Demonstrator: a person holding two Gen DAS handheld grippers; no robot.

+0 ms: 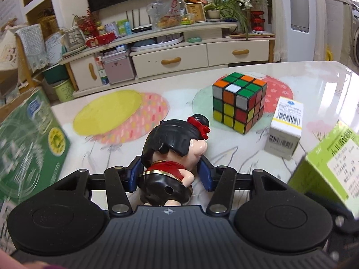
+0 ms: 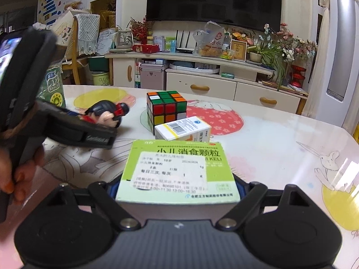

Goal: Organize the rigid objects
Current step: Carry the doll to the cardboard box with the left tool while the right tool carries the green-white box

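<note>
A doll figurine (image 1: 174, 157) with black hair, a red bow and a red dress lies between the blue pads of my left gripper (image 1: 171, 172), which is shut on it just above the table. It also shows in the right wrist view (image 2: 105, 113). My right gripper (image 2: 177, 188) is shut on a green medicine box (image 2: 177, 170) with a white label and holds it above the table; the box also shows in the left wrist view (image 1: 329, 168). A Rubik's cube (image 1: 239, 102) (image 2: 166, 109) and a small white and yellow box (image 1: 285, 127) (image 2: 182, 131) stand on the table.
A green carton (image 1: 29, 148) stands at the table's left edge. The table (image 2: 280, 152) has a glossy cover with printed circles and rabbits. Behind it is a TV cabinet (image 1: 170, 60) with drawers, plants and clutter.
</note>
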